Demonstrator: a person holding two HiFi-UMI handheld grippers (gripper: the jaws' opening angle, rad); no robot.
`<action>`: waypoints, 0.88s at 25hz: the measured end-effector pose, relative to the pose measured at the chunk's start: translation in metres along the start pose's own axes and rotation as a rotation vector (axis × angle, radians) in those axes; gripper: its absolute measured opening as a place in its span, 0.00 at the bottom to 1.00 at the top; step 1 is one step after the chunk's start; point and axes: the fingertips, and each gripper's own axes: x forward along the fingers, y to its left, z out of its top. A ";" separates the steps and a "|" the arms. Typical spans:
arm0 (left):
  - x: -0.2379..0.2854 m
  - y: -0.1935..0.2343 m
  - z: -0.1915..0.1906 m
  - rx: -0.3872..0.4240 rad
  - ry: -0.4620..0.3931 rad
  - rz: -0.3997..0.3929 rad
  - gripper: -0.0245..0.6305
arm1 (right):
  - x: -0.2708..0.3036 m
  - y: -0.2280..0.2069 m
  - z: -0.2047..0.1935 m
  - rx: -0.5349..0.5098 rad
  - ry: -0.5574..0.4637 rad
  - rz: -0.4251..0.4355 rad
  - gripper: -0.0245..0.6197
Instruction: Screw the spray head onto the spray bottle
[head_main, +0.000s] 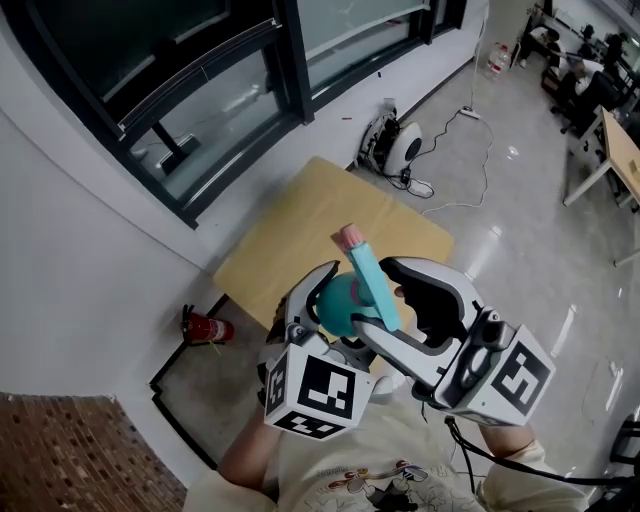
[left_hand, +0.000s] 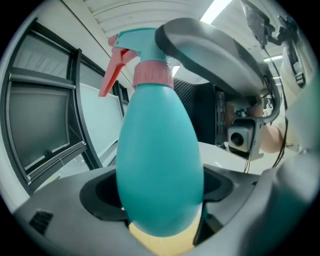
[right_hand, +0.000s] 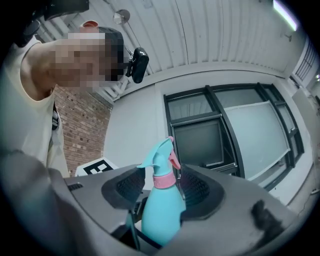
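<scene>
The left gripper (left_hand: 160, 200) is clenched on the belly of the teal bottle (left_hand: 160, 150), holding it up off the desk (head_main: 290, 230), over the desk's near edge in the head view. The spray head (right_hand: 159, 159) sits on the bottle's neck above a pink collar (right_hand: 164, 181), with its pink trigger (left_hand: 112, 70) turned toward the window (left_hand: 45, 115). The right gripper (right_hand: 161, 189) is released: its jaws stand apart on either side of the collar and spray head, with a gap showing beside one pad, so it grips nothing.
</scene>
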 end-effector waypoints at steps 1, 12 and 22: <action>-0.001 -0.001 0.001 0.004 -0.003 -0.011 0.69 | -0.002 0.000 -0.001 -0.003 0.013 0.005 0.36; -0.002 -0.007 0.002 0.023 0.003 -0.073 0.69 | -0.013 0.011 0.008 -0.058 0.036 0.082 0.41; -0.002 -0.009 -0.013 0.076 0.055 -0.158 0.69 | -0.017 0.010 -0.005 -0.209 0.201 0.265 0.41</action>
